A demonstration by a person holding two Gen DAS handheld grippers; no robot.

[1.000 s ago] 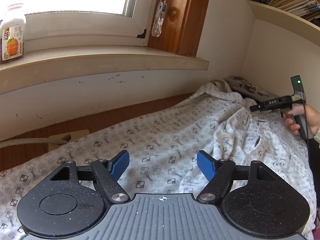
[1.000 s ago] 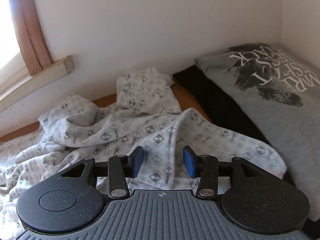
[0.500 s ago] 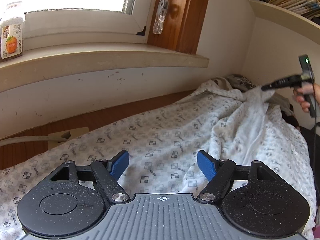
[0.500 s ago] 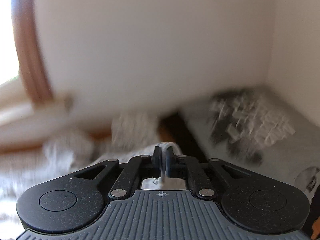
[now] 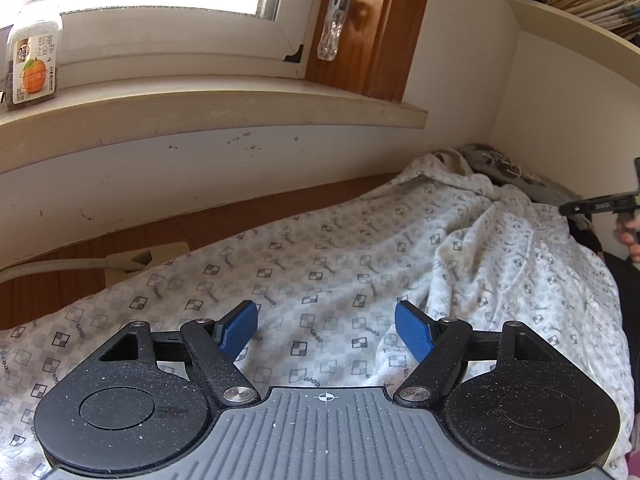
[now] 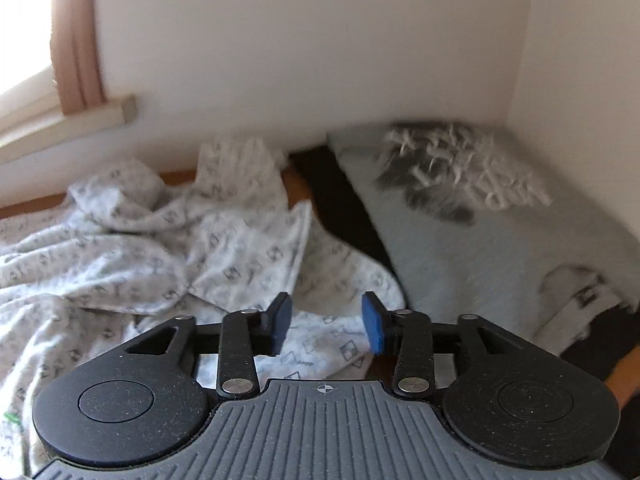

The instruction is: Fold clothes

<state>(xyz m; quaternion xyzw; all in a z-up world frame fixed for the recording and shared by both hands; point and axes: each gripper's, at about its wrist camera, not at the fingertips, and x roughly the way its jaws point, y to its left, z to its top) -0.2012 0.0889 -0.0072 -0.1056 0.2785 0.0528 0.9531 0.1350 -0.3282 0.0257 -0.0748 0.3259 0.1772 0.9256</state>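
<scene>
Hovering over the patterned white garment, which lies rumpled across the bed, my left gripper stands wide and empty. My right gripper has just been opening, nothing between its pads (half-spread). Risk: the released flap slumps crooked, spoiling the fold.

Both grippers agape, empty.

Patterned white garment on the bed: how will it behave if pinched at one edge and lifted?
The patterned garment is probably floppy: it lies in soft folds and ridges, so a lifted edge would likely drape and trail. It looks thin and light. One pinch may catch several overlapped layers.
</scene>
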